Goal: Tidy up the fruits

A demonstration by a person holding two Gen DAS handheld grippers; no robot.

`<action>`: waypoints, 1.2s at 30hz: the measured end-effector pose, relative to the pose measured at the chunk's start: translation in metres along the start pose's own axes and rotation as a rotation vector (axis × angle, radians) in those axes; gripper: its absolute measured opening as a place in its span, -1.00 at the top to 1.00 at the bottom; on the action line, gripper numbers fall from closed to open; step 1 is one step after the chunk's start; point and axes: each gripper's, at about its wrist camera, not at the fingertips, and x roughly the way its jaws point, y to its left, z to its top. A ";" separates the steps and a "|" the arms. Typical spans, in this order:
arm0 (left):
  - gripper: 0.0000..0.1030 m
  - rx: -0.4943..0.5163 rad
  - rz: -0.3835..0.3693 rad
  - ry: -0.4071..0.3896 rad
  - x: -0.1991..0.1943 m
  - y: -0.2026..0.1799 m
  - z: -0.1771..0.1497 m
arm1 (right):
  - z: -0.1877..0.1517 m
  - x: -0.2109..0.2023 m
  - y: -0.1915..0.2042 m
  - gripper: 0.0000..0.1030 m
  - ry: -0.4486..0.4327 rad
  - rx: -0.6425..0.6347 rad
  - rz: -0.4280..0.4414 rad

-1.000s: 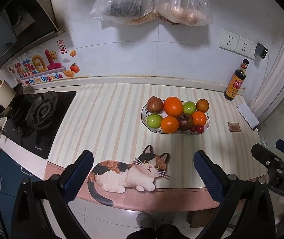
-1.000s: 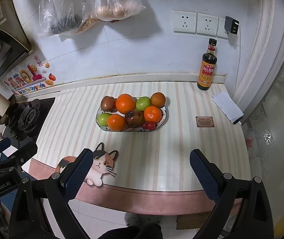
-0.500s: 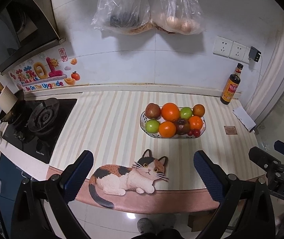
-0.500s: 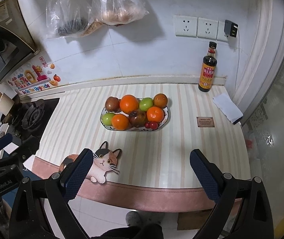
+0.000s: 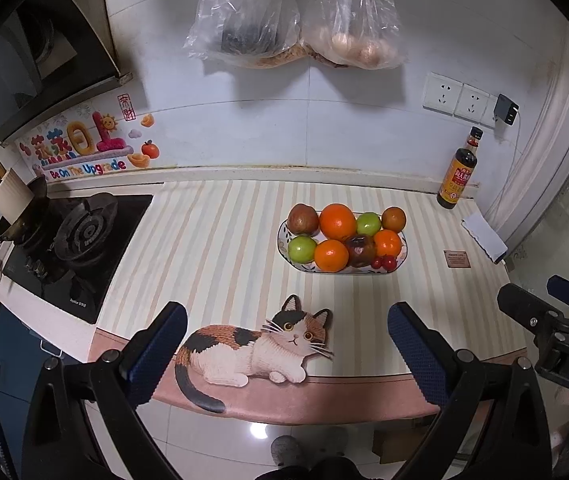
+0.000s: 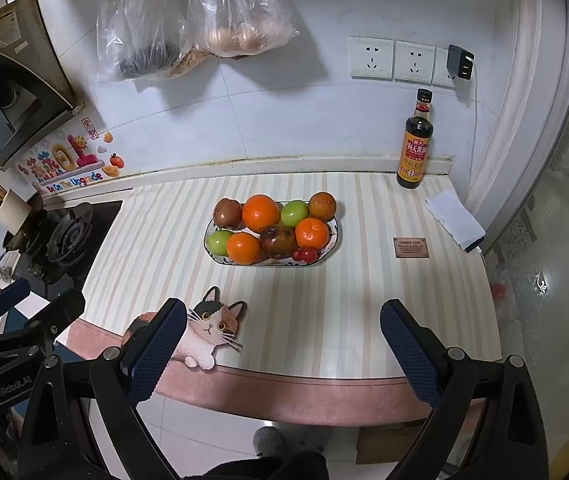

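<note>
Nearest in each wrist view are the claws: the left gripper [image 5: 287, 340] and the right gripper [image 6: 283, 334] both stand spread wide with nothing between their blue pads, hanging over the near edge of the striped counter [image 5: 212, 248], well short of the fruit. Under the left gripper lies a cat-shaped mat [image 5: 252, 348] at the counter's pink near rim.

Farther in, around the middle of the counter, sits the oval fruit dish [image 6: 334, 246], heaped full: three oranges, the largest [image 6: 260, 212] on the far row, two green apples [image 6: 294, 213], a reddish-brown apple [image 6: 227, 213] at far left, a dark bruised fruit [image 6: 277, 241] that may be a pomegranate, and small red cherries [image 6: 304, 254] at its near right rim.

To the right lies a small brown card [image 6: 411, 247]. Far right, against the wall, stands a soy sauce bottle [image 6: 415, 148]; far left is the gas hob [image 5: 80, 236].
</note>
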 end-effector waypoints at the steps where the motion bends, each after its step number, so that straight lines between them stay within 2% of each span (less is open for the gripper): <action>1: -1.00 0.001 0.000 -0.001 0.000 0.000 0.000 | 0.000 0.000 0.000 -0.93 0.001 0.000 0.001; 36: -1.00 0.007 0.010 -0.044 -0.010 0.008 0.010 | 0.003 -0.006 0.005 -0.93 -0.015 0.007 -0.006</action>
